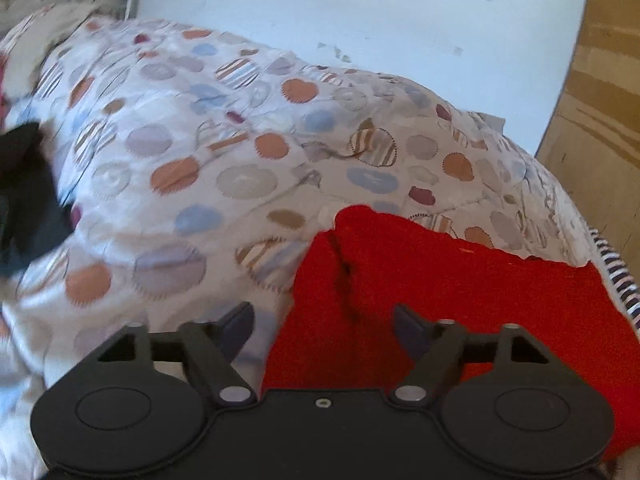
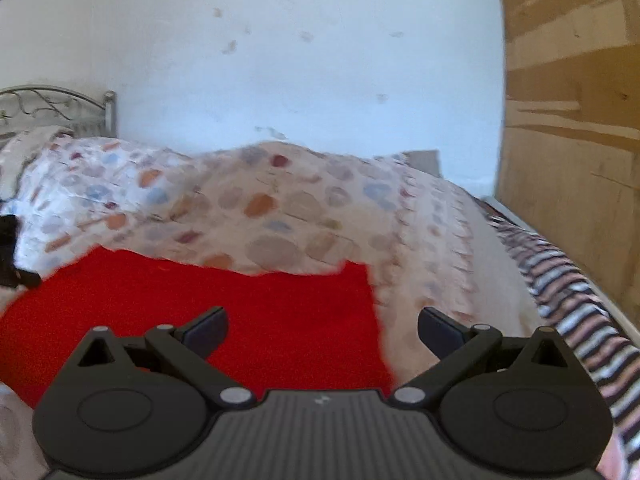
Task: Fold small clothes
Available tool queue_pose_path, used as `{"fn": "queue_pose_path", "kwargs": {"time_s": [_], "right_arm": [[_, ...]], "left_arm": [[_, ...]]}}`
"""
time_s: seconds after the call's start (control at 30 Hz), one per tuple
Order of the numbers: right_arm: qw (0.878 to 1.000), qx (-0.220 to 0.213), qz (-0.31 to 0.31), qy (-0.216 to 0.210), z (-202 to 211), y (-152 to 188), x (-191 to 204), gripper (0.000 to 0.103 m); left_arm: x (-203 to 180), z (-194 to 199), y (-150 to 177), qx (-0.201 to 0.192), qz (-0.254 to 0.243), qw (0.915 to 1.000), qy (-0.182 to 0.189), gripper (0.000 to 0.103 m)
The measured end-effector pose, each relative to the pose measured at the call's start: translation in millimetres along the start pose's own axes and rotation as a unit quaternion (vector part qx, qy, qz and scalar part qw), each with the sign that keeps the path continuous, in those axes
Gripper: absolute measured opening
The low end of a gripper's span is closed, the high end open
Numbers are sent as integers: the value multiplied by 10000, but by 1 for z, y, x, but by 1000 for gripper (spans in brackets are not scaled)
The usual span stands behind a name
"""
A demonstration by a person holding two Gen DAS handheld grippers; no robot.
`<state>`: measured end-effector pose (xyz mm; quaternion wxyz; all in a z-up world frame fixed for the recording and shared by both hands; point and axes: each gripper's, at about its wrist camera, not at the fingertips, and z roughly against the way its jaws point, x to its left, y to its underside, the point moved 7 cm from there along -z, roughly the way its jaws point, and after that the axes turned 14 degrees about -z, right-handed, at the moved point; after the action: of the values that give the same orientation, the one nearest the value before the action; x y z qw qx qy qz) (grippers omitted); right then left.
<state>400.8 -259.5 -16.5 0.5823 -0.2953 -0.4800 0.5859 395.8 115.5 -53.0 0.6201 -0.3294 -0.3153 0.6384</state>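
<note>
Both hand-held grippers, left (image 1: 324, 326) and right (image 2: 322, 330), hover spread and empty over a red garment (image 1: 460, 300) lying flat on the bed's patterned duvet (image 1: 180, 152). A deep pinch, possibly, grabs duvet too.

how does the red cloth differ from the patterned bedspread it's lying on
The red cloth is one plain colour; the patterned bedspread is pale with orange, blue and grey blobs. The red cloth is small and lies near the cameras; the bedspread runs across the whole bed. The cloth lies fairly flat with one crease; the bedspread bulges in humps. Both are soft fabric.
</note>
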Motion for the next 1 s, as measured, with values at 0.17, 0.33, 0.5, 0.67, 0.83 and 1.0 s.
{"fn": "queue_pose_path", "kwargs": {"time_s": [0.17, 0.33, 0.5, 0.67, 0.83, 1.0], "right_arm": [[9991, 140, 352, -204, -25, 19, 66, 103], [9922, 72, 1240, -26, -21, 64, 98, 103], [9900, 21, 1403, 115, -3, 84, 92, 103], [9762, -224, 2108, 466, -5, 104, 108, 103], [9844, -357, 1712, 203, 6, 80, 106, 103], [9844, -612, 1646, -115, 9, 61, 128, 103]], "left_arm": [[-9, 2, 24, 298, 37, 9995, -26, 89], [-14, 6, 48, 504, -337, 9980, -187, 89], [-8, 8, 65, 504, -113, 9987, -25, 90], [-5, 2, 77, 440, 59, 9990, -68, 95], [0, 12, 74, 386, 409, 9983, 129, 95], [12, 29, 70, 248, 698, 9972, -62, 99]]}}
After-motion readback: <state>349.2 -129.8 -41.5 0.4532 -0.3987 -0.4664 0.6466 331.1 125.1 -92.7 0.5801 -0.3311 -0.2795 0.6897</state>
